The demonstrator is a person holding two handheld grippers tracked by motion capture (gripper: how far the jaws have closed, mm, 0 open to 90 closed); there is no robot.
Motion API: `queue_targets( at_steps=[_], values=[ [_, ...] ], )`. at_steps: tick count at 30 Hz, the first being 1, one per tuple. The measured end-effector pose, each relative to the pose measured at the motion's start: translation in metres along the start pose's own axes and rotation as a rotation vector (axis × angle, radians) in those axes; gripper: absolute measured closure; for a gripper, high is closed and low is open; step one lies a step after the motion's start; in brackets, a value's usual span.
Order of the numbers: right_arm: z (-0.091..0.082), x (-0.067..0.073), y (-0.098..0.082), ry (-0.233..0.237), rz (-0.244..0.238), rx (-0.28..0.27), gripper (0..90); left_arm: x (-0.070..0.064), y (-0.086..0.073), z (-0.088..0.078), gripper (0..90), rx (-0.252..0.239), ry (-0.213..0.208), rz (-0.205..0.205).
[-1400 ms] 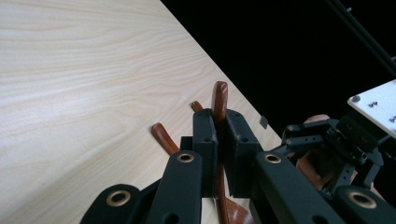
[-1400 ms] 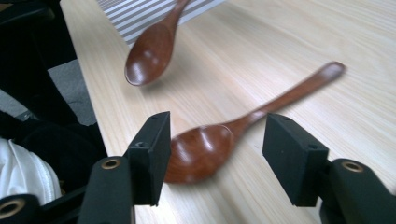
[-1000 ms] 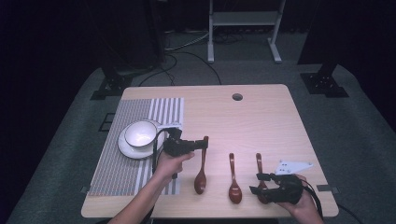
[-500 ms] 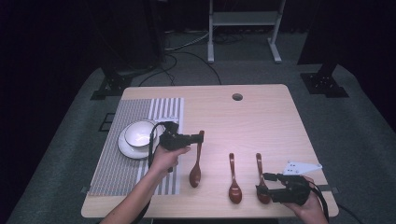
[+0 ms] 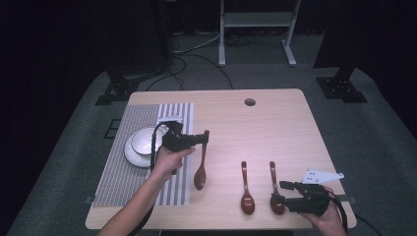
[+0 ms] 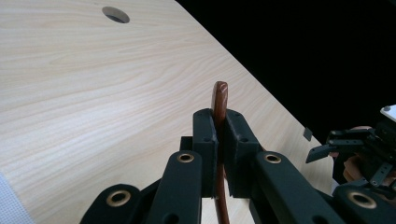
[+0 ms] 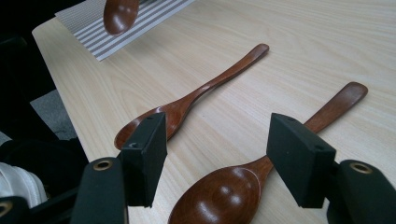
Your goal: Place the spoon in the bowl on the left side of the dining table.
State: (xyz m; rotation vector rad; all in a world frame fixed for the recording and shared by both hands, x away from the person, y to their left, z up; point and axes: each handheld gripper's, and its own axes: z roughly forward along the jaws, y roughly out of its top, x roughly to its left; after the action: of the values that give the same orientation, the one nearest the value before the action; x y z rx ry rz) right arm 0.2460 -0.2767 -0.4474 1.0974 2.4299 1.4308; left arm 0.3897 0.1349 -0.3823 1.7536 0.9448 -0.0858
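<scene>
My left gripper (image 5: pixel 205 138) is shut on the handle of a brown wooden spoon (image 5: pixel 200 173), which hangs above the table beside the striped placemat (image 5: pixel 123 182). In the left gripper view the handle's tip (image 6: pixel 219 98) sticks up between the closed pads of that gripper (image 6: pixel 219 133). Two more wooden spoons lie on the table: a middle spoon (image 5: pixel 245 191) and a right spoon (image 5: pixel 272 173). My right gripper (image 5: pixel 282 193) is open around the right spoon's bowl. In the right gripper view that bowl (image 7: pixel 219 196) lies between the spread jaws of the right gripper (image 7: pixel 222 161), untouched by the pads.
A white bowl (image 5: pixel 144 140) sits on a white plate (image 5: pixel 132 156) on the placemat at the left. The table has a round hole (image 5: pixel 250 102) near its far edge. The middle spoon (image 7: pixel 196 93) lies close to the right gripper's left jaw.
The left gripper has carried its spoon up and to the left, toward the placemat. The right gripper has stayed by the right spoon's bowl.
</scene>
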Motion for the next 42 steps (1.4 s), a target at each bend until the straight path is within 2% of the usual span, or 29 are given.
queue_targets(
  at_steps=[15,42],
  values=[
    [-0.006,-0.004,-0.003,-0.005,0.019,-0.023,36.8,0.010,0.014,-0.014,84.4,-0.029,0.051,-0.007],
    [-0.007,-0.005,-0.003,-0.014,0.023,-0.024,35.8,0.027,0.035,-0.040,84.4,-0.071,0.134,-0.014]
  ],
)
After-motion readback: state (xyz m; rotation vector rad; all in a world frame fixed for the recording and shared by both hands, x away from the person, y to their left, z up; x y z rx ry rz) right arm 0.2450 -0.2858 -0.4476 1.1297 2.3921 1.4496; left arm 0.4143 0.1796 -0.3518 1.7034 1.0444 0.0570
